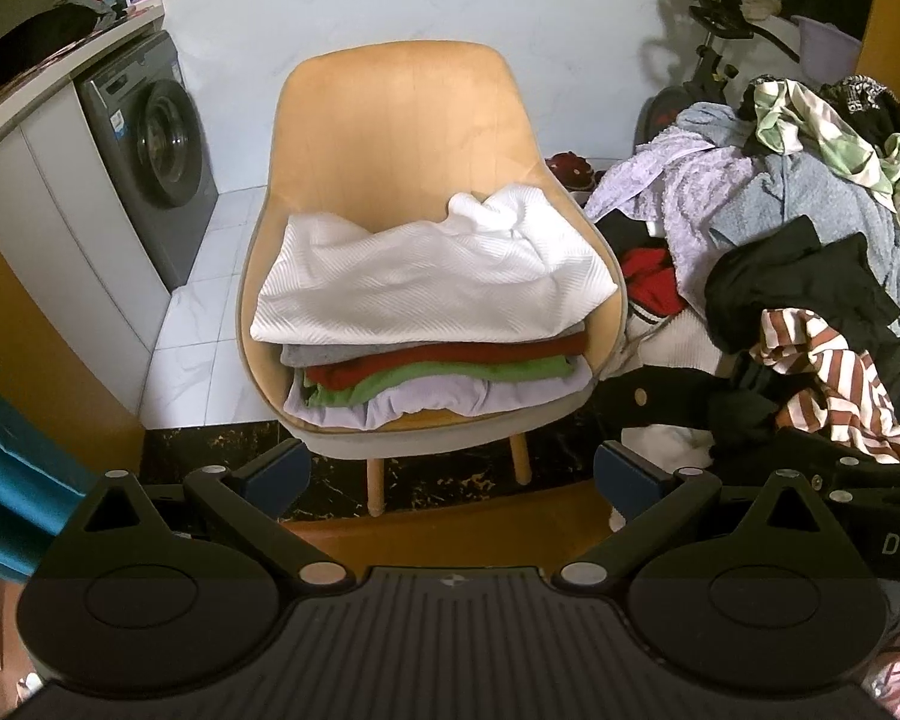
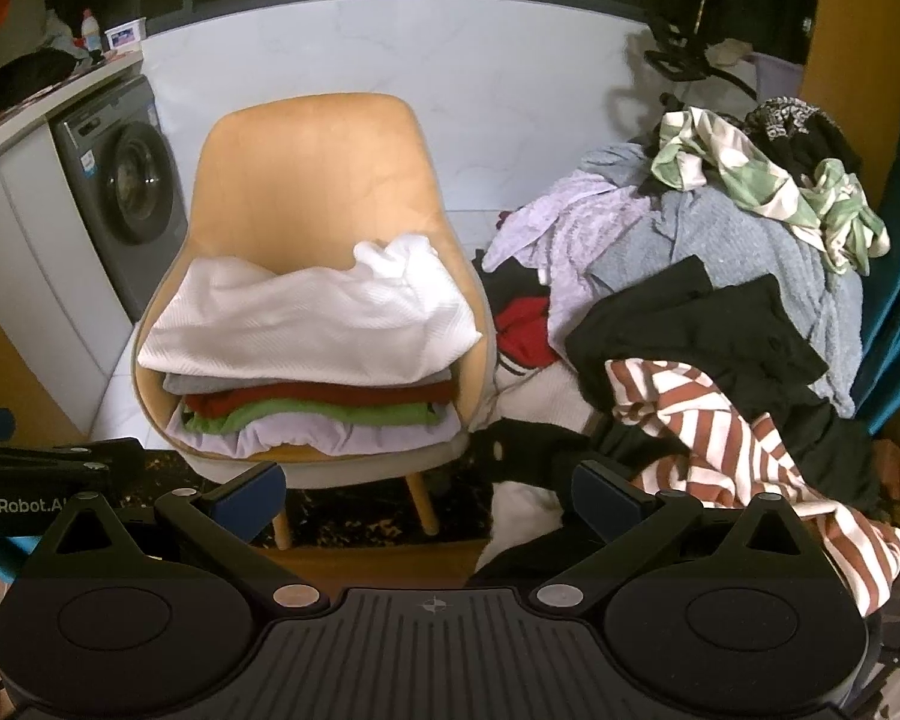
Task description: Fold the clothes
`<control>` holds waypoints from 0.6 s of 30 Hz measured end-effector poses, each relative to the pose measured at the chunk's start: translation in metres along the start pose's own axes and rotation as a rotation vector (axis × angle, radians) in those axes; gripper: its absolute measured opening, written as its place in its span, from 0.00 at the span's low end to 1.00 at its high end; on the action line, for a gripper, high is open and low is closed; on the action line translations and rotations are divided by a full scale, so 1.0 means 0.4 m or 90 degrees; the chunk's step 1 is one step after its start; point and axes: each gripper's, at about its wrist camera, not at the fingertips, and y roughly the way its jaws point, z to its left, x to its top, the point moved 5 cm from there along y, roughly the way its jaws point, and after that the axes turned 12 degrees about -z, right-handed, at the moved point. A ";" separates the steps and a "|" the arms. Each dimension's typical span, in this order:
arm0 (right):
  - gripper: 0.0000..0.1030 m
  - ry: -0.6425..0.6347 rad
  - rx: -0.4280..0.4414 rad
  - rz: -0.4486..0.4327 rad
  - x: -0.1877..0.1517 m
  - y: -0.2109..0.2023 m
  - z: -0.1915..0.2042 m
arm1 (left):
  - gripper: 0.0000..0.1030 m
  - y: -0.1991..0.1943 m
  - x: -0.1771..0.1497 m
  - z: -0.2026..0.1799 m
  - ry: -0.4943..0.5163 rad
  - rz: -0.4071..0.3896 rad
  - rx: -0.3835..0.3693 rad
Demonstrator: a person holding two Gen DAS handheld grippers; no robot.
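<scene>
Hovering nearest, both empty: left gripper (image 1: 450, 474) and right gripper (image 2: 429, 495), jaws spread wide, gripping nothing. Sprawling to the right, beside the chair: unfolded clothes heap (image 2: 720, 312), striped garment (image 2: 738, 438) lying at its near edge. Standing ahead on the floor: tan chair (image 1: 402, 120). Resting on its seat: folded stack (image 1: 432, 372), white garment (image 1: 432, 282) topping it, rumpled at the back.
</scene>
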 end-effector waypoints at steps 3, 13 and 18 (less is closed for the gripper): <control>0.99 -0.002 0.002 -0.004 0.004 0.001 0.003 | 1.00 0.002 0.001 0.002 -0.001 0.001 0.001; 0.99 -0.045 -0.024 -0.022 0.016 -0.005 0.023 | 1.00 0.006 0.001 0.012 -0.009 0.003 0.005; 0.99 -0.036 -0.024 -0.026 0.016 -0.008 0.016 | 1.00 0.005 0.003 0.009 -0.006 0.003 0.005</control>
